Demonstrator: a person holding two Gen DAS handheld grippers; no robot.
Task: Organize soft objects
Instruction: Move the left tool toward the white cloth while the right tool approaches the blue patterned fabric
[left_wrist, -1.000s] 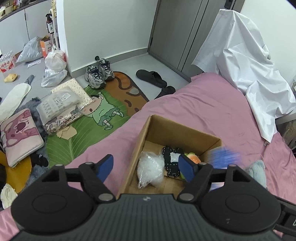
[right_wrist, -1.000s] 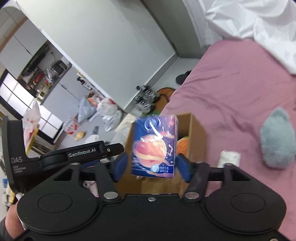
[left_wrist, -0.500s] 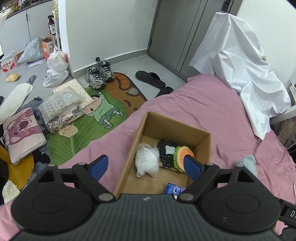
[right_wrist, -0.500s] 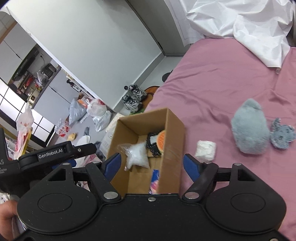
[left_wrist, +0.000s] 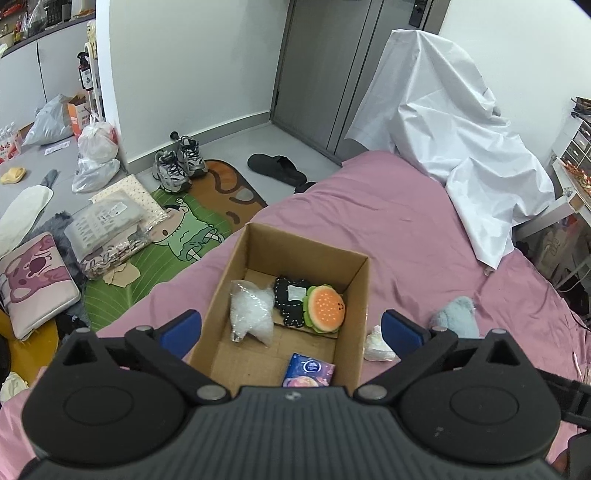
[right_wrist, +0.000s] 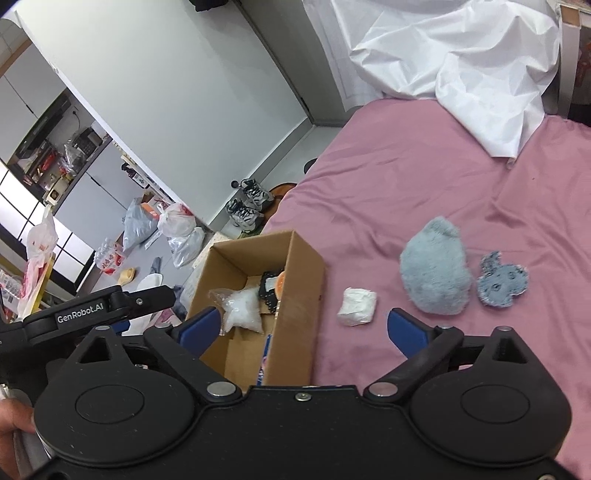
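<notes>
A cardboard box (left_wrist: 360, 295) (right_wrist: 299, 291) stands on the pink bed. Inside lie a clear plastic bag (left_wrist: 251, 314) (right_wrist: 242, 310), a black patch (left_wrist: 290, 299), a burger plush (left_wrist: 325, 310) and a blue tissue pack (left_wrist: 308, 374). On the bed right of the box lie a white wad (right_wrist: 356, 306) (left_wrist: 376, 345), a grey-blue plush (right_wrist: 434, 277) (left_wrist: 456, 315) and a small grey patch (right_wrist: 500, 278). My left gripper (left_wrist: 290, 330) is open and empty above the box. My right gripper (right_wrist: 303, 326) is open and empty over the box's right wall.
A white sheet (left_wrist: 454, 133) (right_wrist: 461, 62) covers the far end of the bed (left_wrist: 388, 206). Beside the bed, the floor holds a cartoon mat (left_wrist: 177, 236), sneakers (left_wrist: 179, 164), slippers (left_wrist: 277, 168), bags (left_wrist: 94, 155) and a cushion (left_wrist: 33, 277).
My right gripper opened and let go of the blue tissue pack, which now lies in the box's near corner. Both grippers drew back and opened wider.
</notes>
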